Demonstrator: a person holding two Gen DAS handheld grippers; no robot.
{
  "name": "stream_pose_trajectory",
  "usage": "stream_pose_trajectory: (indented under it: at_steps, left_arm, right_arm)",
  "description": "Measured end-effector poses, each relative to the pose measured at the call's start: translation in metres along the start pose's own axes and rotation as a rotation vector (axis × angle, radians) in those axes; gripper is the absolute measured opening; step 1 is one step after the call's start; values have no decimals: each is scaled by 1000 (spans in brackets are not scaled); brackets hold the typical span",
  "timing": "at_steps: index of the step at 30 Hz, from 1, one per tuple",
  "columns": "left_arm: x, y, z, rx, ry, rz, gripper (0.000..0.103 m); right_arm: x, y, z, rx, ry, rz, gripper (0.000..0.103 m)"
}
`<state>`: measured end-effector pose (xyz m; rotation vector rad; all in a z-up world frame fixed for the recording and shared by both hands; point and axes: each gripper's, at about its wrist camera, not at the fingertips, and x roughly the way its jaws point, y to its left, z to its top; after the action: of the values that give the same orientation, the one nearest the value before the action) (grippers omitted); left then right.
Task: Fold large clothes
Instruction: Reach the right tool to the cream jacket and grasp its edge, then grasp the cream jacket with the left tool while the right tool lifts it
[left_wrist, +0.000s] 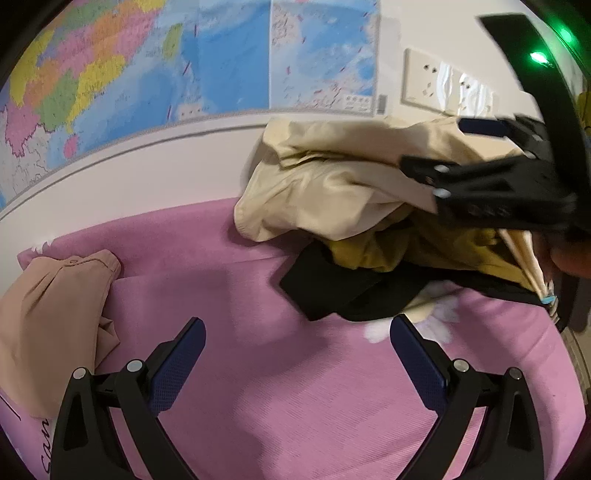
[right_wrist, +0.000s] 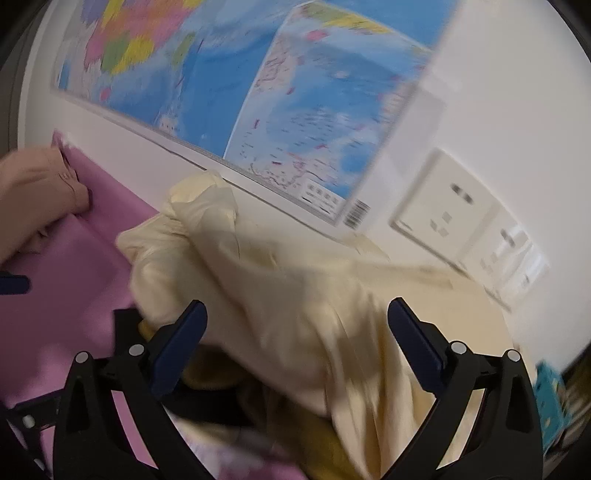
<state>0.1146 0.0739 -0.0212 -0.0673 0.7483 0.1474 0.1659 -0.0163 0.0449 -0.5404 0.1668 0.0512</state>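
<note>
A pile of clothes lies on a pink bed cover (left_wrist: 280, 387) against the wall. On top is a crumpled cream garment (left_wrist: 332, 177) (right_wrist: 280, 295), with a mustard piece (left_wrist: 373, 251) and a black piece (left_wrist: 332, 291) under it. My left gripper (left_wrist: 295, 328) hangs open over bare pink cover, in front of the pile. My right gripper (right_wrist: 295, 314) is open above the cream garment, its jaws wide and nothing between them; in the left wrist view it (left_wrist: 436, 155) reaches onto the pile from the right. A tan garment (left_wrist: 51, 325) (right_wrist: 37, 199) lies apart at the left.
A large coloured map (left_wrist: 184, 62) (right_wrist: 258, 85) hangs on the white wall behind the bed. White wall sockets (left_wrist: 424, 77) (right_wrist: 447, 206) sit to its right. A white flower print (left_wrist: 432, 321) shows on the cover near the black piece. A teal box (right_wrist: 550, 391) shows at the far right.
</note>
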Motion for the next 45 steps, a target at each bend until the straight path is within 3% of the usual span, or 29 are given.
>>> stream_pose_trajectory:
  at_steps: [3,4,5,9,10,11,13,18,19,20,22,26,30,38,40,45]
  left_arm:
    - [10,7,0,-8,13,11,97]
    - [11,8,0,-9,15,14,97]
    - [14,11,0,-9,17,17,97]
    - [21,21,-1,-5,18,22,97]
    - [24,24,0,-2,15,29,97]
    - [26,26,1,1,13,34,97]
    - [28,31,3,0,6,44,97]
    - [31,41,7,-19,-4,51,97]
    - [31,42,8,-23,-5,46,97]
    - [32,44,8,-26,-7,39,97]
    - [34,45,8,-28,-9,27,97]
    - [37,48,13,-29,-41,-25,97]
    - [33,45,29,-21,-102,-97,97]
    - [-10,1,71,94,-370,-288,97]
    - [-6,-9,86,111,-390,-334,97]
    - [21,-45,124,185,-388,-351,97]
  right_arm:
    - [18,-5,5,6,33,66,70]
    - [18,-7,7,-3,40,68,33]
    - [16,-10,10,-17,54,82,8]
    - [-28,-48,13,107,-87,97,9]
    - [-34,-57,11,157,-97,109,19]
    - [-34,-60,10,175,-93,119,41]
    - [-25,-54,8,139,-68,120,58]
    - [12,-19,11,-39,34,121,66]
    - [18,-16,12,-57,42,119,60]
    - [21,-17,12,-56,47,123,40]
    - [20,-28,17,-1,64,163,10]
    - [-45,-76,42,130,-97,168,7]
    - [-121,-120,60,199,-248,104,6]
    - [-209,-183,56,297,-385,19,5]
    - [-224,-194,51,310,-414,12,5]
    - [-251,-218,28,333,-456,-14,5]
